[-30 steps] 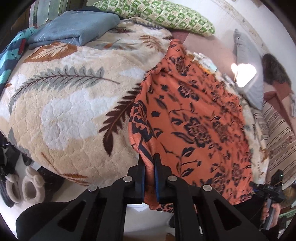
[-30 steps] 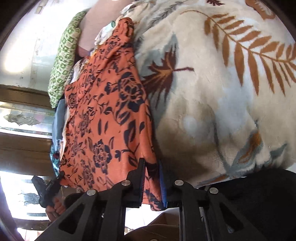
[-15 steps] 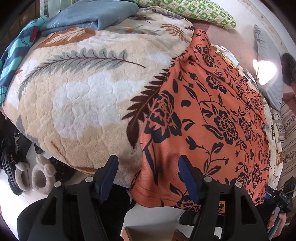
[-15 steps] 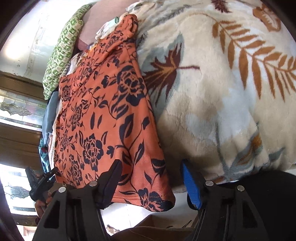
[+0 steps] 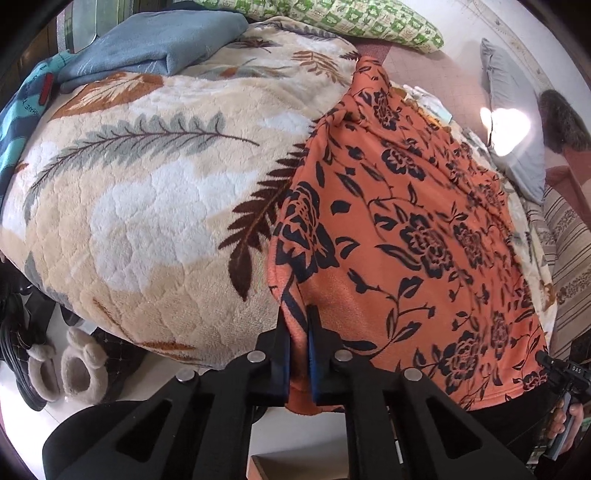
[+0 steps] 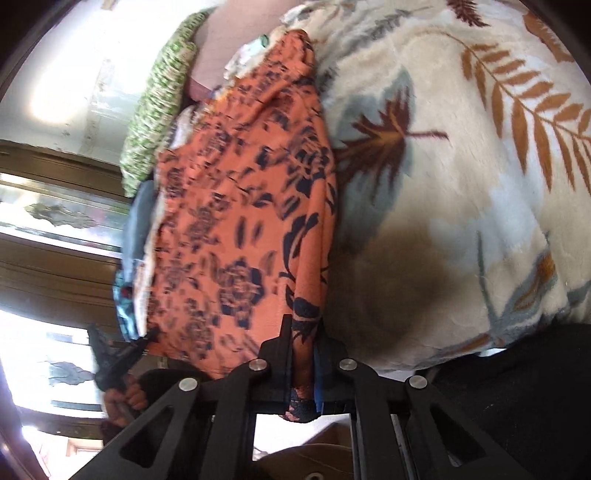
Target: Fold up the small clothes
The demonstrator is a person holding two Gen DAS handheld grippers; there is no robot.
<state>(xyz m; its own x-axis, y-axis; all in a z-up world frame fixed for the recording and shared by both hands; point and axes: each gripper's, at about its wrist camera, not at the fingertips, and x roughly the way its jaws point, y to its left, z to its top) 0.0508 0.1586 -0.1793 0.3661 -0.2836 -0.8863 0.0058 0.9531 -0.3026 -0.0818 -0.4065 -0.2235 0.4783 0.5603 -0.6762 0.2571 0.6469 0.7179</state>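
An orange garment with a dark floral print (image 5: 413, 229) lies stretched over the leaf-patterned blanket (image 5: 147, 206) on the bed. My left gripper (image 5: 298, 325) is shut on the garment's near left corner, the cloth pinched between its blue pads. In the right wrist view the same garment (image 6: 236, 229) runs away from me, and my right gripper (image 6: 303, 332) is shut on its other near corner. Each view catches the other hand-held gripper at the garment's far hem: the right gripper (image 5: 565, 373) and the left gripper (image 6: 114, 354).
A folded blue cloth (image 5: 159, 40) and a green checked pillow (image 5: 332, 18) lie at the bed's far end, a grey pillow (image 5: 513, 122) to the right. Furry slippers (image 5: 62, 365) sit on the floor by the bed's near edge. A dark-framed window (image 6: 55, 221) is at left.
Both grippers held the hem a second ago, opened wide half a second ago with the cloth lying loose, and have shut again on the two near corners.
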